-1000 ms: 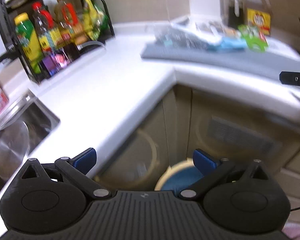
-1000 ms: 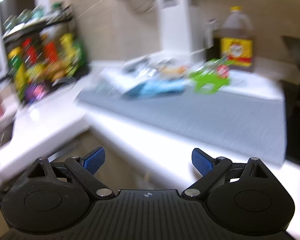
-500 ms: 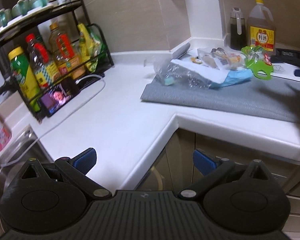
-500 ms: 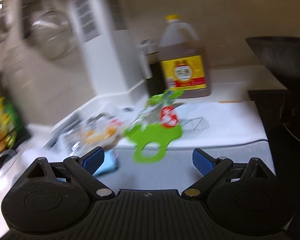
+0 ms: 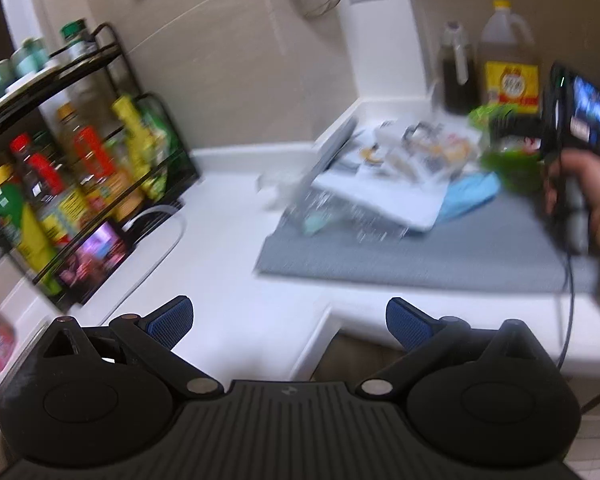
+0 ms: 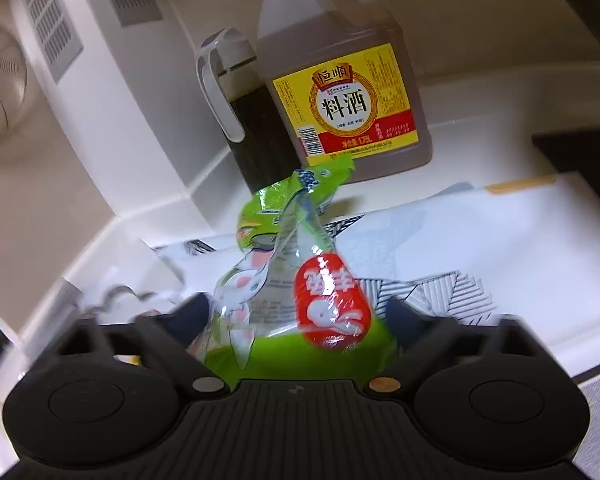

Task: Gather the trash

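Right tool (image 6: 296, 320): fingers spread either side of a green plastic wrapper (image 6: 300, 280) bearing a red oval label; whether they pinch it cannot be told. The wrapper lies on a patterned white sheet (image 6: 480, 256), with a yellow-labelled jug (image 6: 340, 92) at 12 o'clock and a dark bottle (image 6: 256, 128) beside it. Left tool (image 5: 288, 322): released and empty, above the white bench (image 5: 220, 248). Further wrappers (image 5: 400, 160) lie at 1 o'clock on a grey mat (image 5: 440, 256); a condiment rack (image 5: 68, 160) stands at 10 o'clock.

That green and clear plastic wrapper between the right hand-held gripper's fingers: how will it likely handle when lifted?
The green wrapper is thin, crinkled film, so probably floppy and very light. Its glossy surface may slip. It looks empty and twisted, so it should crush rather than break.
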Tool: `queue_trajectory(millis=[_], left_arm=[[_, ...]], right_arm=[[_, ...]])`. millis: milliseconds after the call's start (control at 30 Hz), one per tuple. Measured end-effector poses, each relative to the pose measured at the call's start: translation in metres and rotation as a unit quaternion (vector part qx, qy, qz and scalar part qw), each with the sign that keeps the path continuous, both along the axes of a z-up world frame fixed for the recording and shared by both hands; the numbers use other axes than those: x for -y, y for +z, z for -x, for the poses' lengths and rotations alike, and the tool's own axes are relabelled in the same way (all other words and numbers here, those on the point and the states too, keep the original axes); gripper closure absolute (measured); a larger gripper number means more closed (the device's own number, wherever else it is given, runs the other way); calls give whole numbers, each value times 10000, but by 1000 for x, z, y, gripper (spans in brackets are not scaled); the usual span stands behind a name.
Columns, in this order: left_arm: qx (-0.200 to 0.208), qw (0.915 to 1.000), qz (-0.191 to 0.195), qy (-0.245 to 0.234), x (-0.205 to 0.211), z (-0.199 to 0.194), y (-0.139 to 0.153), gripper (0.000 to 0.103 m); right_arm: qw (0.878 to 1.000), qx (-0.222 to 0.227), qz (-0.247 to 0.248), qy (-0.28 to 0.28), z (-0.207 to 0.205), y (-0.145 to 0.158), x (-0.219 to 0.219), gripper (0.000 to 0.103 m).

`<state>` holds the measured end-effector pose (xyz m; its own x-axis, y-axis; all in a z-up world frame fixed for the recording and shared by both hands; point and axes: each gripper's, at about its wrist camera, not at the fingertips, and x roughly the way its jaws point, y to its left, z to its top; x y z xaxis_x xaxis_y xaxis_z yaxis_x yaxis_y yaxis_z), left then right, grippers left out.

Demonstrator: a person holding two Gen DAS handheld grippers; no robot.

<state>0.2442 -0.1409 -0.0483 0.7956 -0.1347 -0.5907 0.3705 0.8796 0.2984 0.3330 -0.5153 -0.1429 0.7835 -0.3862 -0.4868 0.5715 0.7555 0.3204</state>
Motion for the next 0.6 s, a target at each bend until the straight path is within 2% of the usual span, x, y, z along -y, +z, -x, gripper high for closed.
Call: queue_trajectory(millis=[33, 67, 133, 233, 333, 433, 600], left_arm=[[40, 9999, 48, -101, 8, -5, 2, 0], [83, 9997, 99, -225, 17, -11, 4, 0], [142, 9981, 225, -547, 38, -24, 7, 0], [220, 9917, 329, -1223, 75, -47, 8, 0], [208, 9844, 180, -1735, 117, -73, 2, 0], [-117, 9814, 16, -1918, 159, -104, -7, 0], [-813, 9795, 144, -1836, 208, -152, -31, 0]], right_arm=[[9998, -75, 126, 108, 3, 0, -2, 79], [9997, -105, 73, 213, 9, -1, -2, 83], [9996, -19, -69, 269, 27, -1, -2, 86], [9997, 164, 62, 188, 64, 0, -6, 86], [9988, 397, 281, 29, 94, -4, -8, 86], [9990, 376, -227, -87, 98, -10, 6, 86], [9994, 287, -122, 118, 90, -11, -3, 86]])
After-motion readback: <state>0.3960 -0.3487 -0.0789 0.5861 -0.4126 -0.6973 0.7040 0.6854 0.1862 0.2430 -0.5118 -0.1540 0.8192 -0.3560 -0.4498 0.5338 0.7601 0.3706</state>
